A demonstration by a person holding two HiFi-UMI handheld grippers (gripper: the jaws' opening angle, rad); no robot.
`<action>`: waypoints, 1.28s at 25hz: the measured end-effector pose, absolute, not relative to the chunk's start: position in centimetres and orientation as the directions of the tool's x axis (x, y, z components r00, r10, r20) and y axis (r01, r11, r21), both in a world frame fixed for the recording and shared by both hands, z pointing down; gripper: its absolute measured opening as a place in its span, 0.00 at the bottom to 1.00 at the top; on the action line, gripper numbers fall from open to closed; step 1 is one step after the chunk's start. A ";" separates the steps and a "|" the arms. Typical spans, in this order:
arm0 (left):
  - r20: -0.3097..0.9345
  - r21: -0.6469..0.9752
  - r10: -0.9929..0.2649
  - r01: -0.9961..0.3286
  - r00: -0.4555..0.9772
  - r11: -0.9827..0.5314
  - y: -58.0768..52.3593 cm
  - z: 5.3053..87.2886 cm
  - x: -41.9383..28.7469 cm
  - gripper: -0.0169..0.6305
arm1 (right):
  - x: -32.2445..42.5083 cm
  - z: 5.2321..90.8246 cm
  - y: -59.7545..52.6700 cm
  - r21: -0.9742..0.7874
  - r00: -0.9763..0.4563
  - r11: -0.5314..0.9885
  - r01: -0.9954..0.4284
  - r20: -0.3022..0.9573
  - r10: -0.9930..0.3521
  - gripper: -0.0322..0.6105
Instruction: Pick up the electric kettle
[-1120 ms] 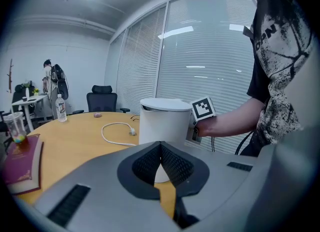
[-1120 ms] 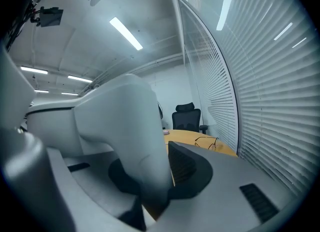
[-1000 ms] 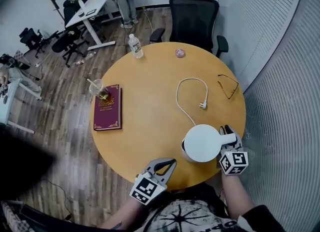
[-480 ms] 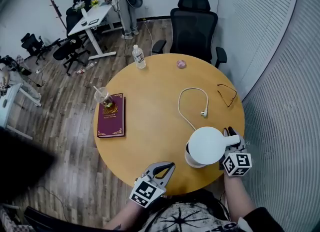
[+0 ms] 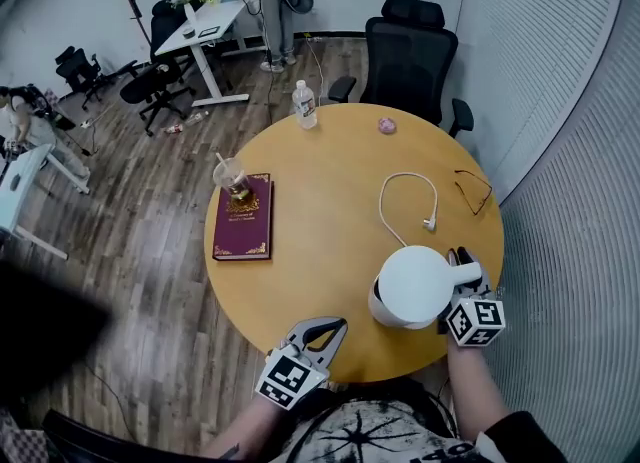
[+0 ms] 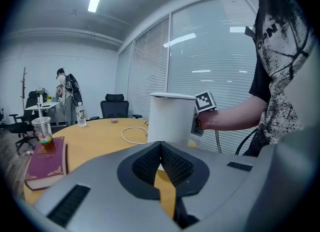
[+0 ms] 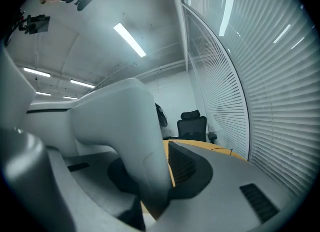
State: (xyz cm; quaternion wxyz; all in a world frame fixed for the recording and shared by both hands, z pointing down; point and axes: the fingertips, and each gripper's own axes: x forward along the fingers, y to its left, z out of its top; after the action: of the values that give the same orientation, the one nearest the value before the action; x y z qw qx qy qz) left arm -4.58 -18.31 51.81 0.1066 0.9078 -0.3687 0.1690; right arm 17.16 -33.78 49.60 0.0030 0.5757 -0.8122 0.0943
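The white electric kettle (image 5: pixel 413 286) is at the near right of the round wooden table (image 5: pixel 310 261). My right gripper (image 5: pixel 461 257) is shut on the kettle's handle (image 5: pixel 464 273), though its jaws are opening slightly. In the right gripper view the white handle (image 7: pixel 131 141) fills the gap of the right gripper (image 7: pixel 167 148). Whether the kettle's base touches the table is hidden. My left gripper (image 5: pixel 340 324) hovers at the table's near edge, left of the kettle, shut and empty. The left gripper view shows the left gripper (image 6: pixel 160 145) pointing at the kettle (image 6: pixel 172 120).
A white cord with a plug (image 5: pixel 405 201) loops behind the kettle. Glasses (image 5: pixel 473 191) lie at the right edge. A maroon book (image 5: pixel 243 217), a cup with a straw (image 5: pixel 232 177), a water bottle (image 5: pixel 304 104) and a small pink item (image 5: pixel 387 126) sit farther off. A black chair (image 5: pixel 415 46) stands behind.
The head view has shifted, so the table sits further right in the picture. The kettle and right gripper have moved slightly towards the cord's plug. The left gripper has drifted a little.
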 end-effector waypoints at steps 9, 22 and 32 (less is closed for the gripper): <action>0.409 0.061 -0.710 -0.793 0.574 -0.606 -15.9 52.2 -11.0 0.03 | 7.9 50.4 -34.4 -0.170 -0.471 0.450 -0.877 0.116 -0.874 0.20; 0.450 0.065 -0.794 -0.902 0.408 -0.427 -11.4 53.7 -17.8 0.03 | -2.9 52.3 -34.7 -0.180 -0.633 0.609 -0.772 0.132 -0.763 0.21; 0.471 0.072 -0.813 -0.933 0.342 -0.351 -9.4 54.5 -19.7 0.03 | -5.7 53.7 -34.6 -0.178 -0.675 0.652 -0.737 0.143 -0.724 0.22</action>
State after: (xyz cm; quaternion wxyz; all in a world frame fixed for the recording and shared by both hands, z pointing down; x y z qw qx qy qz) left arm -19.72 -9.44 54.54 0.1673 0.8020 -0.5444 0.1802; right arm -5.69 -34.65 53.71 0.0294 0.4023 -0.9083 0.1110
